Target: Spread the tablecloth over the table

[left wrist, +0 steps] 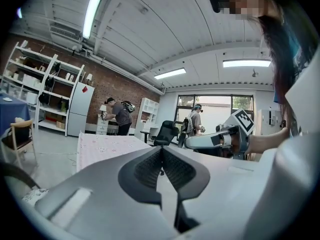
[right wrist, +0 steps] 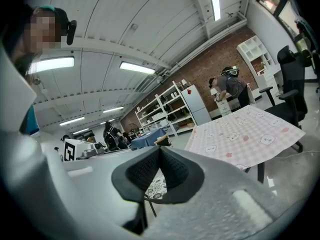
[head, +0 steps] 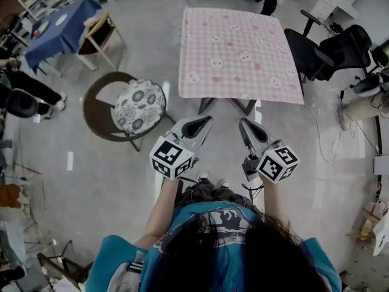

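Observation:
A pink checked tablecloth [head: 237,53] lies flat over a square table, its front edge hanging just ahead of both grippers. It also shows in the left gripper view as the tablecloth [left wrist: 100,146] and in the right gripper view as the tablecloth [right wrist: 250,131]. My left gripper [head: 206,121] is held level short of the table, jaws shut with nothing between them [left wrist: 161,151]. My right gripper [head: 245,123] is beside it, also shut and empty [right wrist: 160,151]. Neither touches the cloth.
A round chair with a patterned cushion [head: 137,105] stands at the left of the table. Black office chairs [head: 316,50] are at its right. A blue-covered table [head: 61,32] and a wooden chair [head: 100,35] sit at far left. People stand at the back.

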Motion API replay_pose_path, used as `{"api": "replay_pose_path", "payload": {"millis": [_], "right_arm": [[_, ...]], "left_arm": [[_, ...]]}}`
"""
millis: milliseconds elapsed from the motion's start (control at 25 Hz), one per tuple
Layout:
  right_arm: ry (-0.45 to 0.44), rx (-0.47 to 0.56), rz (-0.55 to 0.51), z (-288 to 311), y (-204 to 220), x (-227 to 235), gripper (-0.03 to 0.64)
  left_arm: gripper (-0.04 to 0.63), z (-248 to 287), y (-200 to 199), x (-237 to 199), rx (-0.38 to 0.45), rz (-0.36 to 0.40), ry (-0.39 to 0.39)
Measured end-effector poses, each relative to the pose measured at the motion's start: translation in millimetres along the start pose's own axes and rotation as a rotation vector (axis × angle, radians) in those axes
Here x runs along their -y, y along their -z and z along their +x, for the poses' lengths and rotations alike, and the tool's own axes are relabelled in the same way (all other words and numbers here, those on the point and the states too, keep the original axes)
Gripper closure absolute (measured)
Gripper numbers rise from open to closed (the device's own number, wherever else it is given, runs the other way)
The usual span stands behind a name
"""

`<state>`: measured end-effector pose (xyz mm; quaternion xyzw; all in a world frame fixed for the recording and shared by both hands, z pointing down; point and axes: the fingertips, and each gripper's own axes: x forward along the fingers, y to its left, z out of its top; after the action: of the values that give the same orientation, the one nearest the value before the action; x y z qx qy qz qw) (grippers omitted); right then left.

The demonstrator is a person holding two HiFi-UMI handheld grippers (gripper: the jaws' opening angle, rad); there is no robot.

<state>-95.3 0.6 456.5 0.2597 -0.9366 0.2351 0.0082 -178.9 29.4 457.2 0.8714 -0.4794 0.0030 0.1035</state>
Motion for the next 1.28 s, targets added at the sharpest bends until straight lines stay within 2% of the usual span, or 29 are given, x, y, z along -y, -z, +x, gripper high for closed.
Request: {"api": "replay_pose_path", "payload": {"millis": [240,600,1280], "right_arm": [[-0.017,-0.015,-0.088,-20,-2,-5,0.615],[-0.061,0.001,-0.112,-45,-5,-8,0.615],[-0.081,0.010,-0.068,-67,4,1,0.615]], "left_arm": [[0.580,3,-2,23,-0.009,0.002,0.008],[0.580,9,-3,64,-0.029,0.025,0.029],[0.580,19,8,92,-0.083,0.059,0.030]]}}
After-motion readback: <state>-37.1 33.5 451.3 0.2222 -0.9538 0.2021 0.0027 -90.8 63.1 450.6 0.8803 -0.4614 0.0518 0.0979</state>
